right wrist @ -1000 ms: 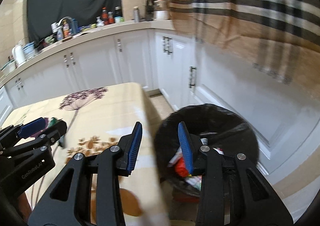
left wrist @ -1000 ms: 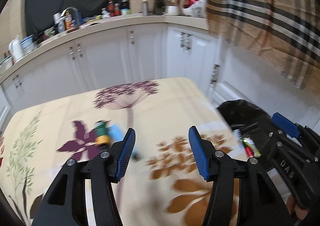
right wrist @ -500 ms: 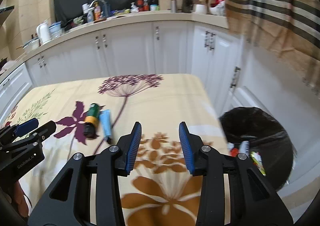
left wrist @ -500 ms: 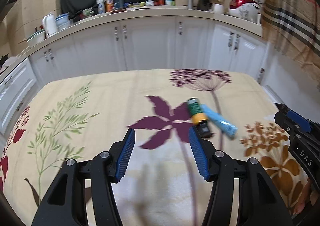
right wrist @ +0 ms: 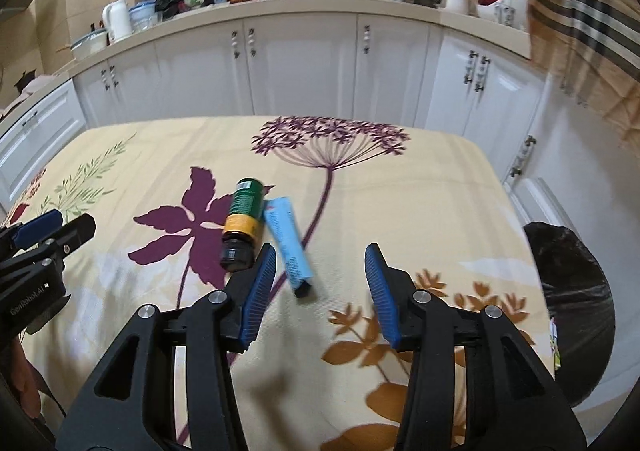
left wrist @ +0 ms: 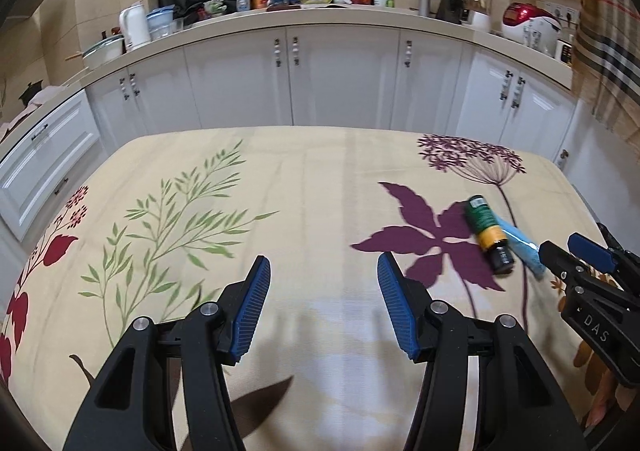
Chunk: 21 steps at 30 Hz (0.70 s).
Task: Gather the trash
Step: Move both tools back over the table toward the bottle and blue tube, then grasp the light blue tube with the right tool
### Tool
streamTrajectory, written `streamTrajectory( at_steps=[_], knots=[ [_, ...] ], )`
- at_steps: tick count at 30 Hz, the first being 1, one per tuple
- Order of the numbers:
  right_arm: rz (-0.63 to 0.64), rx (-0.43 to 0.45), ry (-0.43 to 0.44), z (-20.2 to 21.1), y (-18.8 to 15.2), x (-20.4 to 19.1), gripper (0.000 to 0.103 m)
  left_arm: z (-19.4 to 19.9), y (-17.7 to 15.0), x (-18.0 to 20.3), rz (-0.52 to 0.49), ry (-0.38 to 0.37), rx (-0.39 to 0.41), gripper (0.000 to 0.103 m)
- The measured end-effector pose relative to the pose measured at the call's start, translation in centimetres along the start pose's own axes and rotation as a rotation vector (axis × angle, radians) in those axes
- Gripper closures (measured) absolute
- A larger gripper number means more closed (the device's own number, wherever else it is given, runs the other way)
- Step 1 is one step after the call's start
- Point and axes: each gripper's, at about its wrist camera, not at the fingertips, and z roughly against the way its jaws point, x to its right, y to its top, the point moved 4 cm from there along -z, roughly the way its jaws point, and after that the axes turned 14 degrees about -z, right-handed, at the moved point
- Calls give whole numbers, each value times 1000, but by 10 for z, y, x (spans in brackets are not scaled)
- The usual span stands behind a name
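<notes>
My left gripper [left wrist: 323, 303]: ribbed blue pads apart, nothing between, over the floral cloth [left wrist: 304, 187]. My right gripper [right wrist: 320, 287]: jaws opening, empty; side arm lettered "DAS". Green-and-yellow cylindrical bottle [right wrist: 243, 218], black cap, lies touching a flat light-blue tube [right wrist: 287, 242] mid-table, just ahead of the right gripper's left pad. Tube print unreadable. Glossy black-bagged bin [right wrist: 572, 291] stands off the table's right edge.

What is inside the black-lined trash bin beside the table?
In the right wrist view, the trash bin shows mostly its black liner; only a sliver of colourful wrapper peeks out at its near-left rim. The liner and the frame edge hide everything deeper, so the rest cannot be told.
</notes>
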Motion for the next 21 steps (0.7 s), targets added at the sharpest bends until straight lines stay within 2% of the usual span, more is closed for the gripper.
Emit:
streamTrajectory(
  at_steps=[4, 7, 9, 13, 21],
  knots=[
    [27, -53, -3, -13, 0, -8, 58, -2, -1, -4, 11, -4, -4, 48],
    [36, -89, -5, -21, -1, -10, 64, -2, -1, -2, 13, -13, -3, 47],
    [41, -111, -1, -25, -2, -10, 78, -2, -1, 0, 12, -20, -2, 46],
    [41, -128, 5, -27, -3, -9, 91, -2, 0, 8, 0, -35, 2, 46],
    [0, -82, -12, -16, 1, 9, 93, -4, 7, 35, -20, -83, 6, 46]
  ],
)
